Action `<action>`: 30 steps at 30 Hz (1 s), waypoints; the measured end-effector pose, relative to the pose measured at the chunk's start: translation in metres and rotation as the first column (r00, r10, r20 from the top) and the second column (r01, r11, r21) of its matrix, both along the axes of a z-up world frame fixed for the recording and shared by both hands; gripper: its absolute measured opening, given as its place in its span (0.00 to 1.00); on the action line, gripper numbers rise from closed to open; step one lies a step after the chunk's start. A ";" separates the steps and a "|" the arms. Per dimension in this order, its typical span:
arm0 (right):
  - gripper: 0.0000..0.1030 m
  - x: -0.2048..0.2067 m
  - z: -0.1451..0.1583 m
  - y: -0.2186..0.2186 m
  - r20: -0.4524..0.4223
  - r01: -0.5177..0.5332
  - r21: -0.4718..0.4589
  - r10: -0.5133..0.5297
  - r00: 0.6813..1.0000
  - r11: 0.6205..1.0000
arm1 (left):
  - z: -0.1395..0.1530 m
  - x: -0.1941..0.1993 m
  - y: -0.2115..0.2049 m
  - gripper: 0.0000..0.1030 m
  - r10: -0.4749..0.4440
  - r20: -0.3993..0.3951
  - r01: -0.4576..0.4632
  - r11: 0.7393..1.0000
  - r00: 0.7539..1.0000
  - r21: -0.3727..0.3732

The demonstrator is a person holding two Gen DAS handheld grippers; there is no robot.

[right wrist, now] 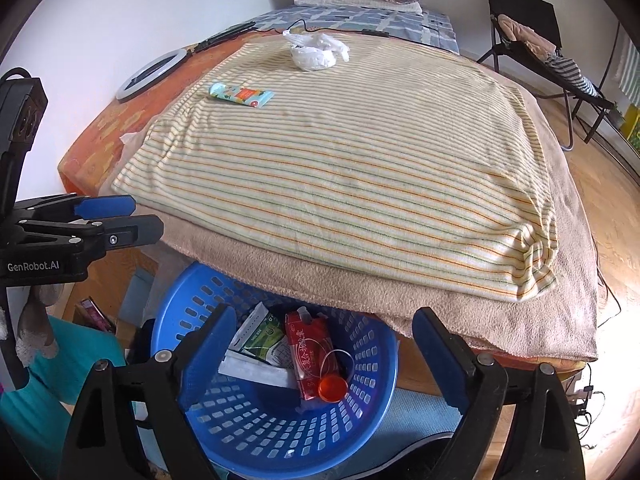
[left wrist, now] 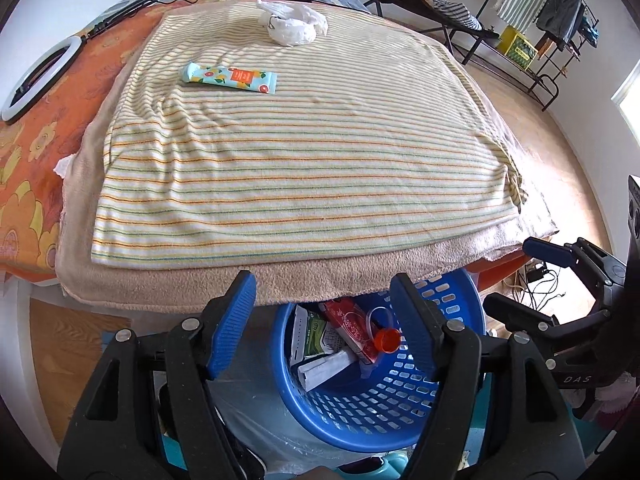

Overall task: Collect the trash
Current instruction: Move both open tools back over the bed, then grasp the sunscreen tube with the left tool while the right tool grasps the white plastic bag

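A blue perforated basket [left wrist: 404, 408] [right wrist: 224, 420] sits on the floor under the bed's near edge. Inside lie a red packet [left wrist: 352, 330] [right wrist: 310, 350], an orange cap [left wrist: 390, 340] [right wrist: 332, 388], a green-and-white carton [right wrist: 264, 336] and a white wrapper [right wrist: 256, 370]. On the striped blanket [left wrist: 304, 152] [right wrist: 340, 168] rest a teal tube-shaped wrapper [left wrist: 230, 77] [right wrist: 241, 95] and, farther back, a crumpled white plastic bag [left wrist: 294, 24] [right wrist: 316, 52]. My left gripper [left wrist: 324, 308] is open above the basket. My right gripper [right wrist: 324, 344] is open above it too, nothing between its fingers.
A beige blanket [left wrist: 320, 280] hangs over the bed edge above the basket. A ring light [left wrist: 38, 76] [right wrist: 150, 74] lies on the orange sheet at left. A folding chair [right wrist: 536, 44] and a clothes rack [left wrist: 552, 36] stand right. Cables [left wrist: 540, 280] lie on the wooden floor.
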State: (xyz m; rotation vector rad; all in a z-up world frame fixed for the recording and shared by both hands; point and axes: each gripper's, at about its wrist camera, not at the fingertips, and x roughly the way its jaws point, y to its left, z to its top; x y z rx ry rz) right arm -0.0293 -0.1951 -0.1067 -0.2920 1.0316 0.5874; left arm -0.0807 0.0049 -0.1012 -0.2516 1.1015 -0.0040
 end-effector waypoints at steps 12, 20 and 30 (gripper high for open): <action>1.00 0.059 0.045 0.025 0.092 0.005 0.064 -0.011 0.996 0.998 | 0.023 0.051 0.061 0.69 0.129 0.016 -0.129 0.991 0.991 -0.038; 1.00 0.116 0.072 0.057 0.115 0.024 0.126 -0.038 0.993 0.992 | 0.022 0.088 0.105 0.69 0.210 0.023 -0.208 0.976 0.977 -0.059; 1.00 0.180 0.077 0.093 0.083 0.064 0.168 -0.079 0.993 0.984 | -0.003 0.131 0.141 0.69 0.262 -0.024 -0.264 0.960 0.965 -0.099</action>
